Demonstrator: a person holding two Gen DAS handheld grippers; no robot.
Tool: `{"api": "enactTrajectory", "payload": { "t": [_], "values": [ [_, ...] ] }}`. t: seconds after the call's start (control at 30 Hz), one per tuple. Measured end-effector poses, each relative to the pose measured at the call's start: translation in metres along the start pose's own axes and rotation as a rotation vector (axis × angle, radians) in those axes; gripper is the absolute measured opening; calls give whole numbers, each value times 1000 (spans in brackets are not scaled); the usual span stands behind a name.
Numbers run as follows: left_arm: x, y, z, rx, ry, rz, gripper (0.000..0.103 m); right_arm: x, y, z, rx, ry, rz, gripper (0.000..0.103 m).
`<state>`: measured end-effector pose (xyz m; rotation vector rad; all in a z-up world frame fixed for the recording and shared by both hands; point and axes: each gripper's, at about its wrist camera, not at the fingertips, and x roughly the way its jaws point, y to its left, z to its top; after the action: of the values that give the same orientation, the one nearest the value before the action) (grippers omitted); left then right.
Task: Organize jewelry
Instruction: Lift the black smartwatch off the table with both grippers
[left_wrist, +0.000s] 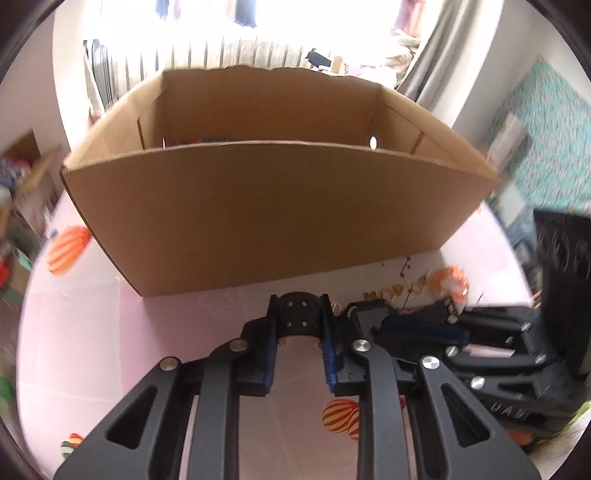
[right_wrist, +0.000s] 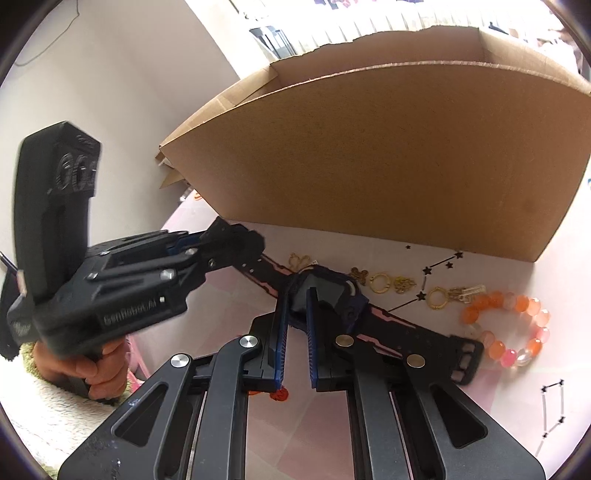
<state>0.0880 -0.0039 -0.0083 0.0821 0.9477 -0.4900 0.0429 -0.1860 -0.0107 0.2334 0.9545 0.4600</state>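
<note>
Black, rubbery wristwatch with pink-edged strap (right_wrist: 325, 295) lies flat on pale pink surface (right_wrist: 424, 369), centre of right wrist view, strap running from mid-left down to lower right.

Right claw (right_wrist: 295, 295): blue pads closed on left edge of watch case, clamped there.

Left claw (left_wrist: 298, 314): in its own view, lower centre, pads pinch the black perforated strap end between them. In right wrist view it enters from left, a hand (right_wrist: 99, 373) on its grip; contact point blurred there.

Handling, as judged: watch light, case stiff, strap floppy. One-end grip would let it droop and swing, so both ends are worth holding. Case sides give the firmest purchase; its face may be slick and scratch-prone.

Beyond, right of centre: gold-coloured ring charms (right_wrist: 382, 284), then orange and pink bead bracelet (right_wrist: 509, 332), loose on surface. Beads likely roll; elastic likely gives.

Farthest: open brown cardboard box (right_wrist: 388, 166), upper frame, just behind the jewellery. Inside barely seen.
</note>
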Motion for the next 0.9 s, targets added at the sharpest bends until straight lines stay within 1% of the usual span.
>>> {"api": "enactTrajectory", "payload": {
  "t": [0.03,0.07,0.13,0.17,0.23,0.37,0.43,0.53,0.63,0.77,0.9],
  "values": [
    [-1,-4,-2,24,-7,22,19,-3,1,0,-5,-3,-13,15],
    [-3,-6,-4,42,-13,37,19,-9,2,-1,-6,-15,-22,17],
    [-5,-9,-9,73,-26,64,19,-23,-1,-5,16,-38,-8,18],
    [-5,-10,-12,87,-31,78,19,-30,-3,-7,32,-45,-1,21],
    [-4,-12,-16,100,-37,93,19,-39,-9,-12,62,-50,-6,28],
    [-8,-8,-24,96,-45,93,19,-55,-14,-22,109,-42,-50,33],
    [-3,-10,-27,97,-43,96,19,-61,-19,-25,143,-54,-71,35],
    [1,-6,-30,92,-30,96,19,-62,-30,-25,214,-64,-74,35],
    [0,-6,-32,93,-29,92,19,-61,-41,-24,259,-73,-72,35],
    [1,-5,-32,98,-27,99,19,-57,-58,-24,315,-46,-78,35],
    [-2,-2,-34,91,-22,103,19,-50,-66,-23,338,-23,-77,35]
  ]
}}
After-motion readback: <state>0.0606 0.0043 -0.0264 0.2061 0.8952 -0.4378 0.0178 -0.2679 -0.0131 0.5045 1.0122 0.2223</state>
